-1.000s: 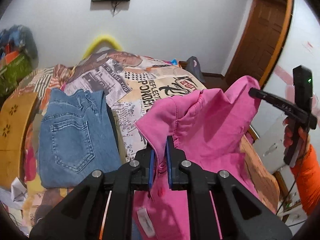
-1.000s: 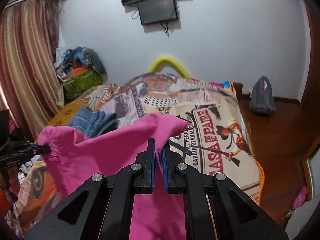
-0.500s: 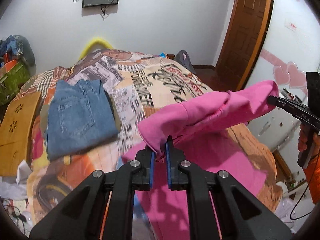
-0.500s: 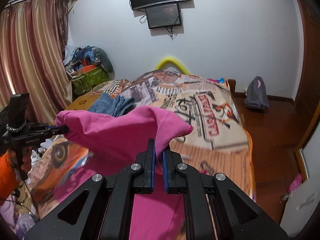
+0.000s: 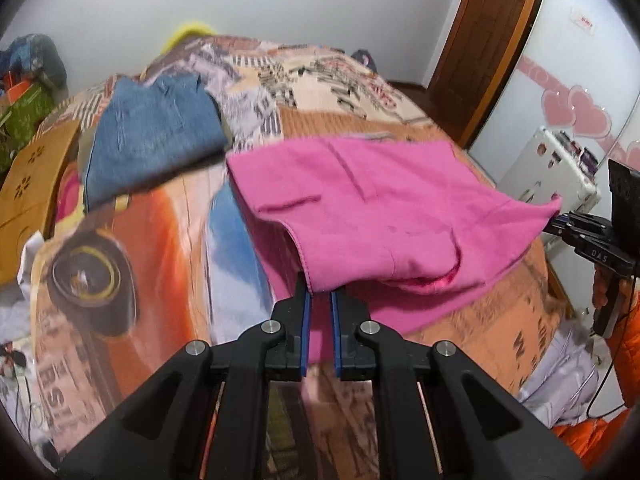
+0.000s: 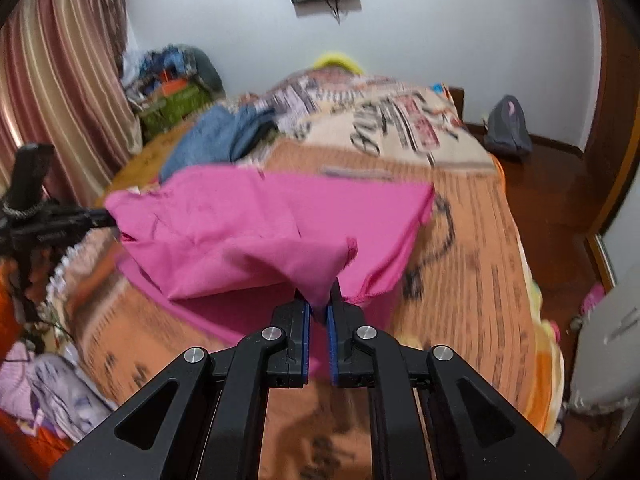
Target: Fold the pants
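We hold the pink pants up by two corners, one in each gripper, and the cloth spans the gap between them above the bed

The left gripper has its jaws clamped on one corner of the pants: the hem drops straight into the narrow slot between the blue pads, and pink cloth fills that slot down its length. From there the pants spread away and to the right, with a doubled layer that sags under the top one. In the left view the far corner reaches the right gripper, whose dark tips pinch it at the picture's right edge, with an orange sleeve below

In the right view the right gripper is likewise closed on the pants. A bunched point of cloth narrows down between its pads and fans out above and to the left. The opposite corner ends at the left gripper, seen at the left edge

Most of the pants hang clear of the bed, while the lower layer lies close over the orange printed blanket; we cannot tell whether it touches. Folded jeans lie on the bed beyond, well apart from the pants. Both views are blurred
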`<state>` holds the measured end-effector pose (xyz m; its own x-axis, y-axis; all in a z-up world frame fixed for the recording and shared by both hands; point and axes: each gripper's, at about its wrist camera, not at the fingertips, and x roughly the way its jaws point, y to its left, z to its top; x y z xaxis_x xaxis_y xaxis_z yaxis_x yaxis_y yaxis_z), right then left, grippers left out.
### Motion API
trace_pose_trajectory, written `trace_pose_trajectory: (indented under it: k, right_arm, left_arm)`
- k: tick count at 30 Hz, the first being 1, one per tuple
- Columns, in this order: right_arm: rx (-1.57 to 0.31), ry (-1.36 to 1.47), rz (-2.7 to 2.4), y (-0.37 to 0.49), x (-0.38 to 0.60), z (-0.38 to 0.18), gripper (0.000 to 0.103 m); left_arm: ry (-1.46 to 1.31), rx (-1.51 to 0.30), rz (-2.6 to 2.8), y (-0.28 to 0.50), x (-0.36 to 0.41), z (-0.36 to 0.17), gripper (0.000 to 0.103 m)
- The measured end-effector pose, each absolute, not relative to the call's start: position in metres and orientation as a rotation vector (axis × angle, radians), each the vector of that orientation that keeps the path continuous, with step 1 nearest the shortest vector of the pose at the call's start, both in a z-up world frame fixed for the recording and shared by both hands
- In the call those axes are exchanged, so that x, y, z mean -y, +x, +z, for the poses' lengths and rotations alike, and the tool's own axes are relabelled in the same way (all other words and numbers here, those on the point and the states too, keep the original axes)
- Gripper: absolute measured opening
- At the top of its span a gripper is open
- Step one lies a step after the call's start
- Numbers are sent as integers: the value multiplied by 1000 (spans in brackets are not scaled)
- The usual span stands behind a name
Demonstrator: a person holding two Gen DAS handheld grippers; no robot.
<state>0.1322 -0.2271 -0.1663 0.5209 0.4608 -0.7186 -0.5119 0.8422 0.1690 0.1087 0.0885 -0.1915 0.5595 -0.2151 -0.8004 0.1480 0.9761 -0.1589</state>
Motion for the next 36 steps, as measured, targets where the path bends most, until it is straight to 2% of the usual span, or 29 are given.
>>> trace_pose_trajectory:
  k: [6, 14, 18, 24, 26, 29, 36]
  right_arm:
    - [-926, -62, 504, 129, 249, -186, 11]
    - [-819, -21, 443, 135, 262, -150, 12]
    - [-800, 8, 503, 136, 244, -149, 19]
    - [-905, -33, 571, 136, 212, -188, 19]
    - [-961, -37, 575, 136, 210, -208, 19]
    - [-976, -31, 583, 132, 213, -218, 19]
    - [-923, -60, 533, 152, 227, -190, 21]
  left_arm:
    - [-83, -962, -180, 93, -100, -189, 8]
    - [-90, -850, -159, 105, -101, -148, 9]
    - [-105, -887, -208, 117, -81, -163, 9]
    - [-79, -986, -217, 120, -62, -205, 9]
    - [-71, -985, -206, 116, -62, -212, 13]
    - [-75, -983, -206, 114, -66, -207, 15]
    - [-53, -914, -110, 147, -91, -170, 17]
